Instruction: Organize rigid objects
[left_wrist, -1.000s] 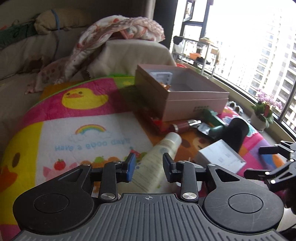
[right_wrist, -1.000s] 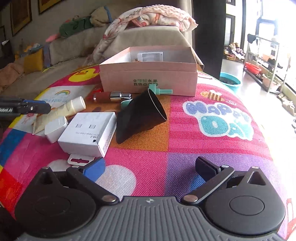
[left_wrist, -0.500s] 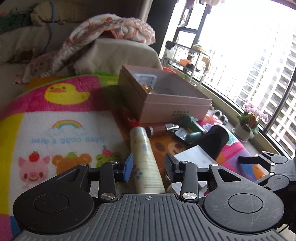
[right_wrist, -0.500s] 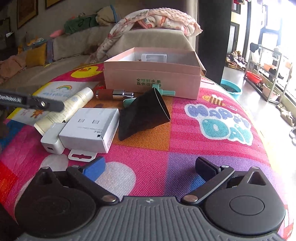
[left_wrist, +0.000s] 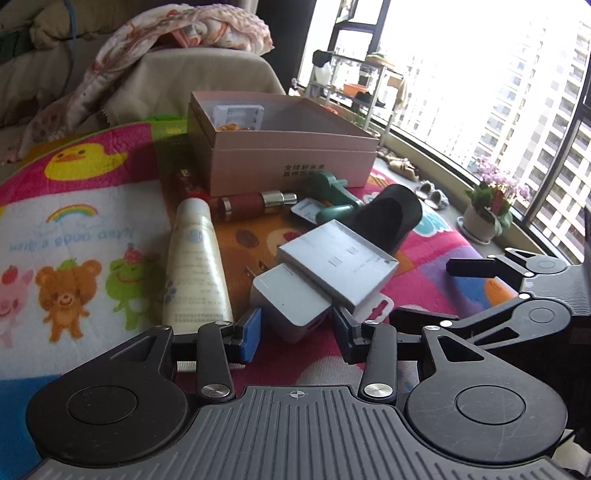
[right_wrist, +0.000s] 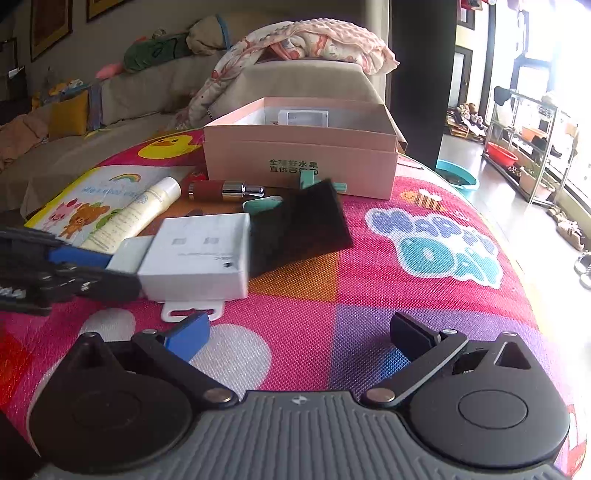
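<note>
left gripper (left_wrist: 295, 332) jaws apart around the white charger (left_wrist: 291, 302); closing might nudge the white box (left_wrist: 338, 264) leaning on it, right gripper (right_wrist: 297, 338) wide open

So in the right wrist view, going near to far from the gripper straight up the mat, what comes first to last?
right gripper → white box → black funnel → brown dropper bottle → pink box → sofa with blanket.
</note>
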